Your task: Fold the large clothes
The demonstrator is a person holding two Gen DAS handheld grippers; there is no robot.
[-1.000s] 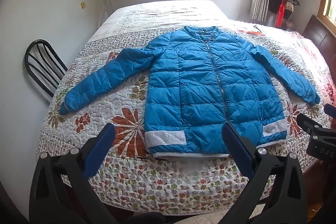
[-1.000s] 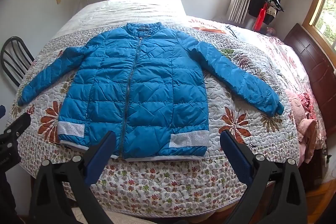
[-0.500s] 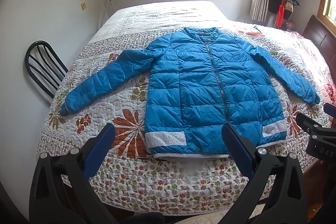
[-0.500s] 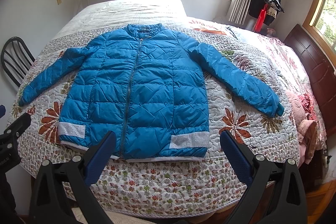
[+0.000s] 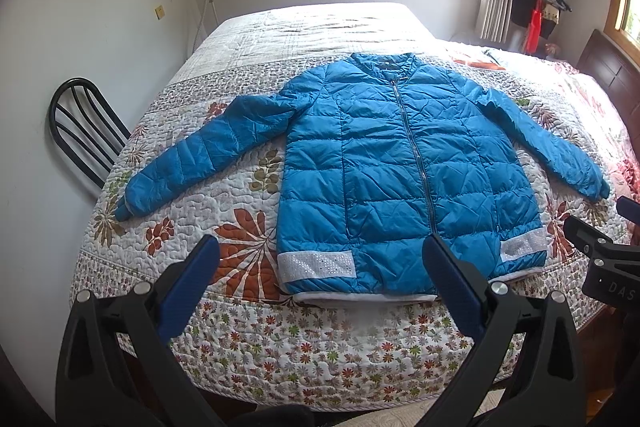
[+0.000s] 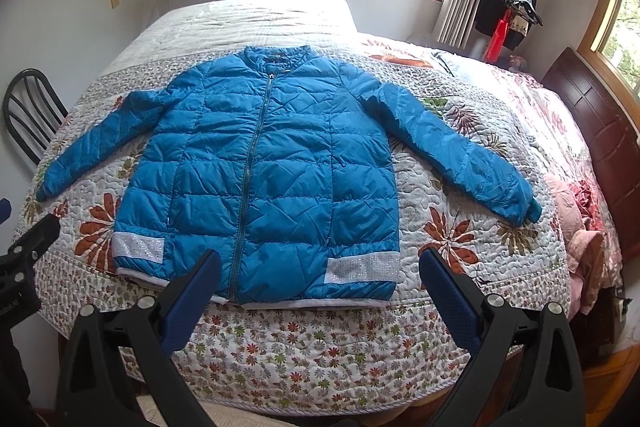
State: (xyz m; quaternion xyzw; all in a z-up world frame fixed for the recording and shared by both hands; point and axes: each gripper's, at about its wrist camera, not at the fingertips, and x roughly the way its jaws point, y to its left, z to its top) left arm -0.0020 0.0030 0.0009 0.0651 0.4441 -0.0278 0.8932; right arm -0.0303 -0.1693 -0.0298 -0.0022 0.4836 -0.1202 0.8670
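Observation:
A blue quilted puffer jacket (image 5: 400, 163) (image 6: 272, 163) lies flat and zipped on a bed, front up, collar toward the window, both sleeves spread outward and silver bands at the hem corners. My left gripper (image 5: 320, 259) hangs open in front of the bed's near edge, facing the hem's left half, with nothing between its blue pads. My right gripper (image 6: 320, 263) is open too, short of the hem's right half and apart from the cloth. Each gripper shows at the edge of the other's view.
The bed carries a floral quilt (image 5: 248, 327) (image 6: 320, 347). A black metal chair (image 5: 80, 123) stands at its left side by the wall. A dark wooden headboard (image 6: 600, 131) and pink bedding (image 6: 580, 227) lie at the right. A coat stand (image 6: 516, 3) is beside the window.
Both views have drifted back and down very slightly, so the jacket sits a touch higher in the frames. The jacket has not moved and both grippers stay open.

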